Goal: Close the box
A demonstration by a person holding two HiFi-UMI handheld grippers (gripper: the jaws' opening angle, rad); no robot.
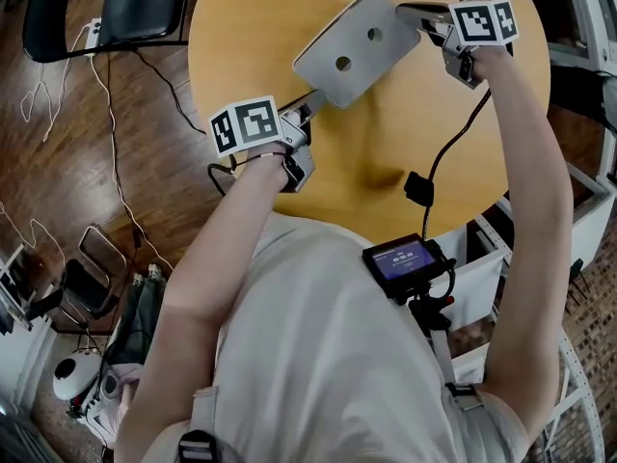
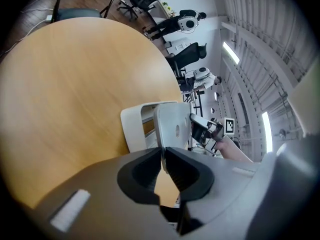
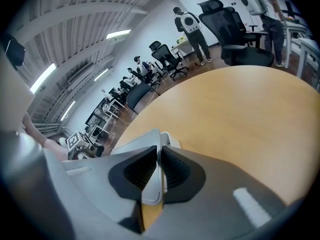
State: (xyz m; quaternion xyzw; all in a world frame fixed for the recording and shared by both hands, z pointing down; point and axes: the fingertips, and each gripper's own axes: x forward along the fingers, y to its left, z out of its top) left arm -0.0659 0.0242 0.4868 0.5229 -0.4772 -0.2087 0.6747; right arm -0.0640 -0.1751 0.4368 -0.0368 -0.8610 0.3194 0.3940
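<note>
A flat grey lid (image 1: pixel 357 48) with two round holes hangs tilted over the round wooden table (image 1: pixel 241 27). My left gripper (image 1: pixel 305 112) is shut on its near-left corner, and my right gripper (image 1: pixel 425 15) is shut on its far-right corner. In the left gripper view the lid (image 2: pixel 173 126) runs out from between the jaws of the left gripper (image 2: pixel 162 156), above a pale open box (image 2: pixel 133 130) on the table. The right gripper (image 3: pixel 160 156) pinches the lid's thin edge (image 3: pixel 151 193). The box is hidden under the lid in the head view.
A small black block (image 1: pixel 418 188) on a cable lies on the table's near side. A black chair (image 1: pixel 145 3) and loose cables (image 1: pixel 106 95) are on the floor at the left. Office chairs (image 3: pixel 235 29) and people (image 3: pixel 190 26) stand beyond the table.
</note>
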